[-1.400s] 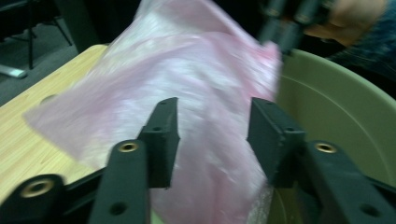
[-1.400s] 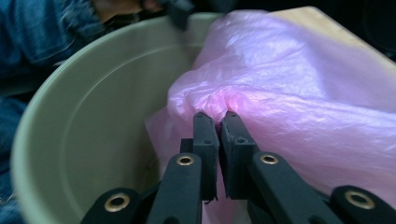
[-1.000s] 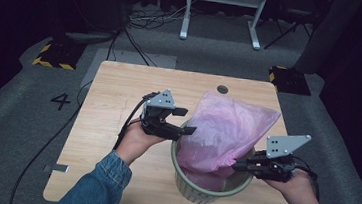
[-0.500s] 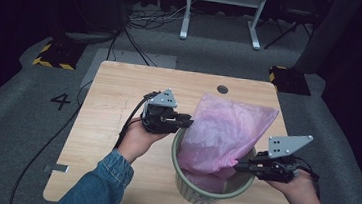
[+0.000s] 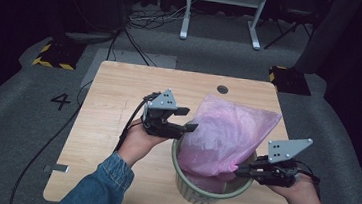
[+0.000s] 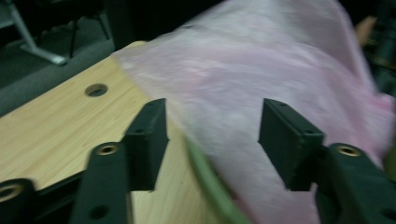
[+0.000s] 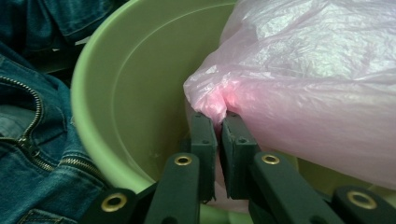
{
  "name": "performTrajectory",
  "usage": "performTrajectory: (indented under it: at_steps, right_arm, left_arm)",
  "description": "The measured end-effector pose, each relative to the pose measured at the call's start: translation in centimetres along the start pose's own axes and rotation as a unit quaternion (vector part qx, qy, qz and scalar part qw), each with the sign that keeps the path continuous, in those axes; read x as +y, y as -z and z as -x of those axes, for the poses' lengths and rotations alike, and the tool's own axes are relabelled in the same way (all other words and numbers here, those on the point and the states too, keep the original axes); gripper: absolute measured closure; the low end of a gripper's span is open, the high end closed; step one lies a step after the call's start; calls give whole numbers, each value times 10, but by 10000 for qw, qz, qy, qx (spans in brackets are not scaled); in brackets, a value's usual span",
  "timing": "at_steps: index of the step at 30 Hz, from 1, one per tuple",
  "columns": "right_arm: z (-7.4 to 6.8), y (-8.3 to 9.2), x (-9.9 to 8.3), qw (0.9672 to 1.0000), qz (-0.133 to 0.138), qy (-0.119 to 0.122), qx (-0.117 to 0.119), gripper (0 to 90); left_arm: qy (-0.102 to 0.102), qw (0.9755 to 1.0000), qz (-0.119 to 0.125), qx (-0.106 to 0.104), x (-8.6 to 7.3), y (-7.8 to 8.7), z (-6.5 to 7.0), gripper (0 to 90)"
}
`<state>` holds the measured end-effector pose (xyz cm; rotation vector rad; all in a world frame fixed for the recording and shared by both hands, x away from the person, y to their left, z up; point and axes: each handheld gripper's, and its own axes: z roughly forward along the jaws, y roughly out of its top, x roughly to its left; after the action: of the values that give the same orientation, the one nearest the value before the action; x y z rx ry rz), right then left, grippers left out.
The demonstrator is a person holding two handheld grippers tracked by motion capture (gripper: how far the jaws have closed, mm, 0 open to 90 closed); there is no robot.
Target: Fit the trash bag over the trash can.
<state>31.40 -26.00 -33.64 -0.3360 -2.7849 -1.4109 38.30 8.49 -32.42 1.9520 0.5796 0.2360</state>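
A pink plastic bag [image 5: 226, 131] stands bunched up in a pale green round bin [image 5: 195, 191] at the table's near edge. My right gripper [image 5: 236, 170] is shut on a fold of the bag at the bin's right rim; in the right gripper view the jaws [image 7: 217, 119] pinch crumpled pink film [image 7: 317, 70] over the bin's wall [image 7: 116, 93]. My left gripper [image 5: 191, 119] is at the bag's left side, open, its jaws having just been opening. In the left gripper view [image 6: 215, 116] the bag [image 6: 261, 60] and the bin's rim [image 6: 205, 177] lie between the jaws, blurred, with no pad pressing.
The wooden table [image 5: 119, 96] has a cable hole [image 5: 222, 89] near its far edge. A black cable [image 5: 66, 126] trails off the left side. A small tape piece [image 5: 57, 169] lies by the near left corner. Denim clothing [image 7: 32, 140] sits close behind the bin.
The left gripper's jaws stood open a second ago, closed at the bag's left edge half a second ago, and stand open again now. The right gripper kept its grip and place.
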Motion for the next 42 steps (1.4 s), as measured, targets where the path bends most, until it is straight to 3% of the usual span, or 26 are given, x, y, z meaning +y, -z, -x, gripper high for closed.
performTrajectory:
  at_steps: [2,4,9,10,12,14,17,22,26,29,37,39,42]
  right_arm:
    - [-2,0,0,10000,-2,8,32,844]
    - [-2,0,0,10000,-8,14,46,844]
    - [1,-2,1,10000,-27,-5,87,842]
    - [2,-3,1,10000,-26,-11,93,842]
    - [2,-4,1,9999,-9,-5,100,839]
    - [2,-3,1,10000,5,-7,89,836]
    - [2,-1,0,10000,34,-34,54,823]
    - [2,7,0,9998,129,-127,-84,761]
    - [4,20,0,9983,351,-352,-301,644]
    - [5,30,-1,9943,427,-685,-698,555]
    - [18,59,5,9780,1080,-1270,-1257,405]
    - [25,59,8,9746,1107,-1327,-1427,383]
    - [37,54,14,9731,1010,-1385,-1537,367]
  left_arm:
    - [227,9996,-52,-162,1,-5,-7,371]
    - [328,9990,-104,-274,3,-11,-8,349]
    - [268,9983,-457,-242,8,-29,-5,347]
    - [242,9979,-517,-304,8,-31,-5,399]
    - [84,9980,-551,-285,8,-32,-1,610]
    - [-51,9987,-502,-40,8,-29,2,724]
    - [-89,9996,-285,22,9,-21,3,837]
    - [-330,9994,-24,-109,10,-8,13,896]
    - [-714,9968,101,-354,7,5,33,897]
    - [-961,9939,100,-537,5,10,47,897]
    - [-1399,9857,-228,-916,1,5,71,897]
    - [-1487,9836,-328,-963,0,3,74,897]
    - [-1493,9830,-437,-980,-3,1,73,897]
